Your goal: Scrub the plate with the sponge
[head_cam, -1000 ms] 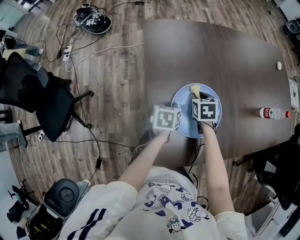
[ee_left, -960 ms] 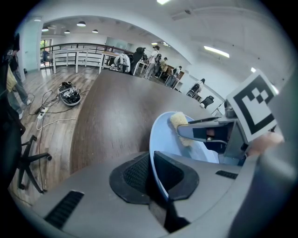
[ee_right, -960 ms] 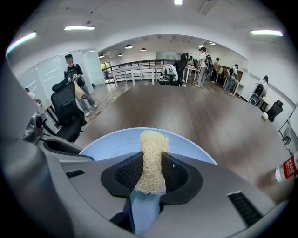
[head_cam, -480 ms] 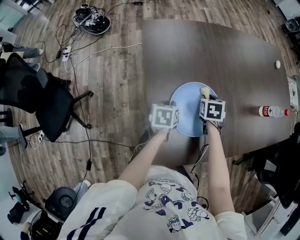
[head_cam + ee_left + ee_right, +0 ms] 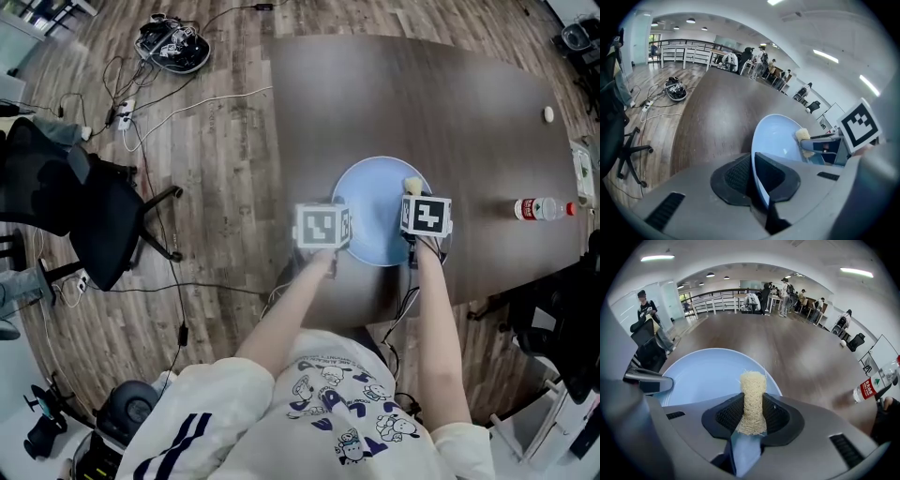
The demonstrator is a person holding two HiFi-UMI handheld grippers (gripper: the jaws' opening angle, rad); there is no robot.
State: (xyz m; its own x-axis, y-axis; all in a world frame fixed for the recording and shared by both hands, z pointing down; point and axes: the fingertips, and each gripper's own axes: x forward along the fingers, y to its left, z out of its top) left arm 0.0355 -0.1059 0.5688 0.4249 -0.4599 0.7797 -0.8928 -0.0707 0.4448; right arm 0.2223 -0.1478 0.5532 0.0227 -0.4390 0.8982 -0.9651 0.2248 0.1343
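A light blue plate (image 5: 370, 211) lies on the dark wooden table (image 5: 431, 103) near its front edge. My left gripper (image 5: 339, 234) is shut on the plate's left rim (image 5: 754, 161), which runs between its pads. My right gripper (image 5: 414, 195) is shut on a sponge (image 5: 753, 401) with a pale fibrous scrubbing side and a blue side. The sponge's tip (image 5: 412, 186) sits at the plate's right rim, and the plate (image 5: 705, 376) fills the space ahead of the right jaws. From the left gripper view the sponge (image 5: 803, 136) shows over the plate's far edge.
A water bottle with a red label (image 5: 544, 208) lies on the table to the right. A small pale object (image 5: 548, 114) sits at the far right. Black office chairs (image 5: 66, 202) and cables (image 5: 169, 47) are on the wood floor to the left.
The right gripper with the sponge has slid from the plate's far middle to its right rim. The left gripper has kept its hold on the left rim.
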